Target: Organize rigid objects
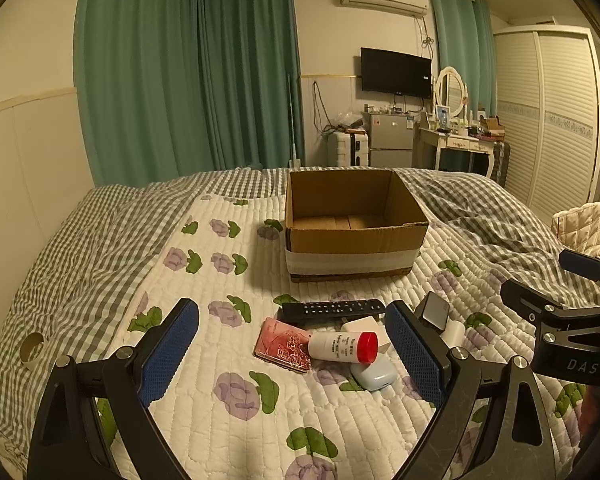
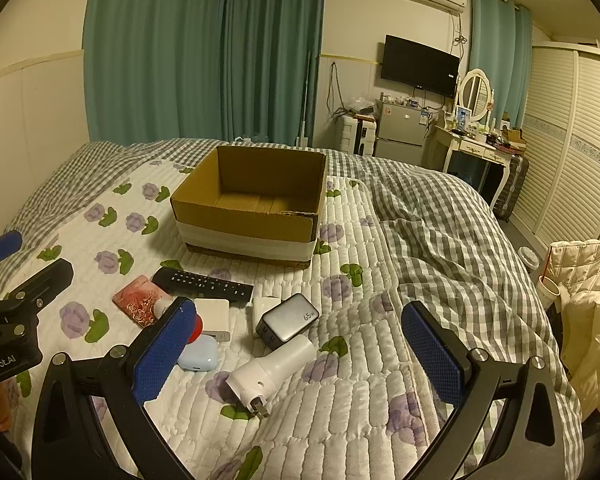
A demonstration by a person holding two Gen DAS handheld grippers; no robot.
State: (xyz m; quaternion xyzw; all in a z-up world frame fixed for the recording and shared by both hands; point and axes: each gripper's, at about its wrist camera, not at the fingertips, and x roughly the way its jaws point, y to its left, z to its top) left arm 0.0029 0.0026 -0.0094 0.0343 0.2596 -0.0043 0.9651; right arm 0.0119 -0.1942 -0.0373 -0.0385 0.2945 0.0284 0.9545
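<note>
Status: sorting has not begun, judging by the layout. The cardboard box (image 1: 354, 224) stands open on the quilted bed cover (image 1: 228, 392), and the part of its floor that shows holds nothing.

All the items lie in a loose cluster on the cover, on the near side of the box:
- black remote control (image 1: 334, 309), nearest the box
- pink patterned card case (image 1: 284, 345)
- white bottle with a red cap (image 1: 344, 346), on its side, resting partly on the case
- pale blue earbud case (image 2: 198, 353)
- flat white charger (image 2: 213, 314)
- grey power adapter (image 2: 288, 320)
- white plug with prongs (image 2: 270, 368), lying on its side

The left gripper (image 1: 292, 354) is spread wide and holds nothing; it hovers over the bottle and case. The right gripper (image 2: 300, 354) is likewise released and empty, above the plug and adapter.

Remaining: every listed item still needs moving into the box.
</note>
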